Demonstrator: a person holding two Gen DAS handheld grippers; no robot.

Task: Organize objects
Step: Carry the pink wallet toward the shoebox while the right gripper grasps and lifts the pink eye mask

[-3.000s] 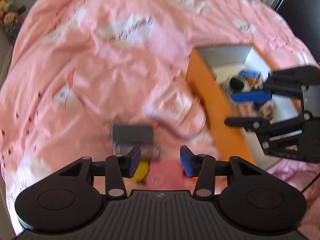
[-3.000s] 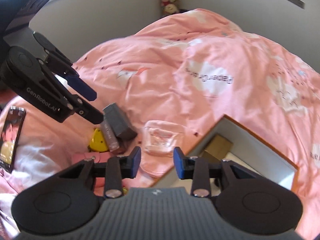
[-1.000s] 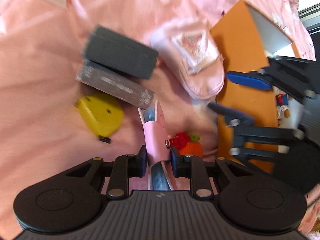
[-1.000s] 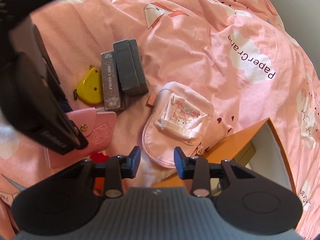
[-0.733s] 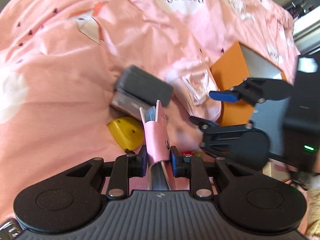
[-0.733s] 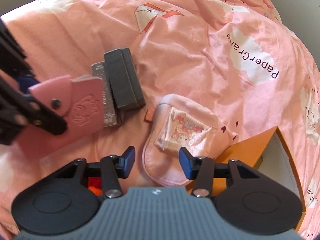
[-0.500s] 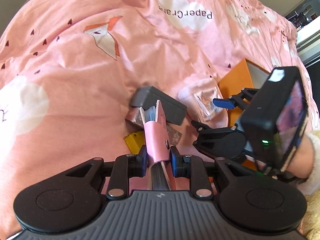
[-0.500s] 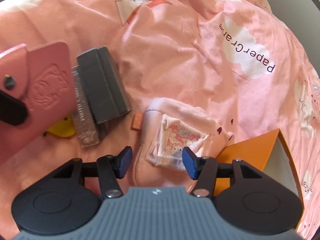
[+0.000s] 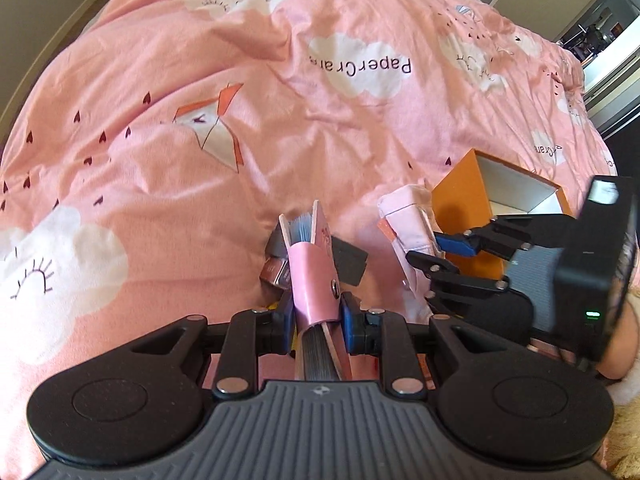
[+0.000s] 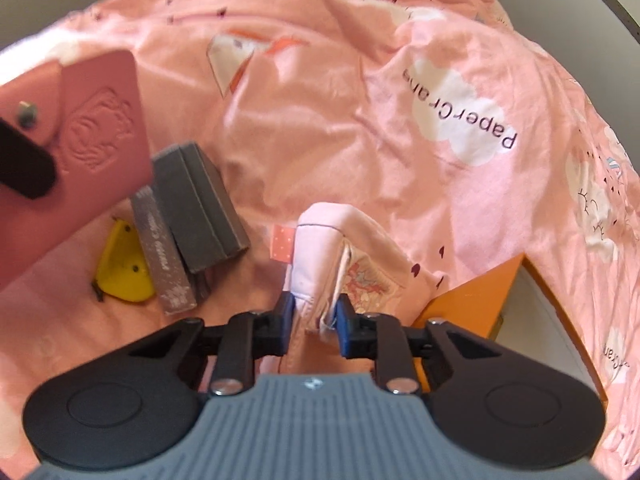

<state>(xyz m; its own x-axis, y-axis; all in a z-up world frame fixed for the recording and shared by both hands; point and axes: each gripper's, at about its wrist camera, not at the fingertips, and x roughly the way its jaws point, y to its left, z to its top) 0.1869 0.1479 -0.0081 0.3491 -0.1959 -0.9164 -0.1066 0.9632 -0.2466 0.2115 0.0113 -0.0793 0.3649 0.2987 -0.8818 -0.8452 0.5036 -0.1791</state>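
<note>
My left gripper (image 9: 314,320) is shut on a pink snap wallet (image 9: 310,276), held on edge above the bed; the same wallet (image 10: 96,128) shows at the upper left of the right wrist view. My right gripper (image 10: 314,320) is closing its jaws on a pale pink pouch (image 10: 324,248) with a cartoon print. The pads press its bunched edge, which stands up off the quilt. From the left wrist view the right gripper (image 9: 434,254) pinches the pouch (image 9: 408,216) beside an open orange box (image 9: 460,204).
A dark grey box (image 10: 200,208), a brown photo-card box (image 10: 160,256) and a yellow tape measure (image 10: 124,272) lie together on the pink quilt (image 10: 360,100). The orange box (image 10: 472,300) stands right of the pouch. A hand holds the right gripper.
My left gripper has risen with the wallet. The right gripper widened, moved over the pouch and closed on its edge, bunching it up.
</note>
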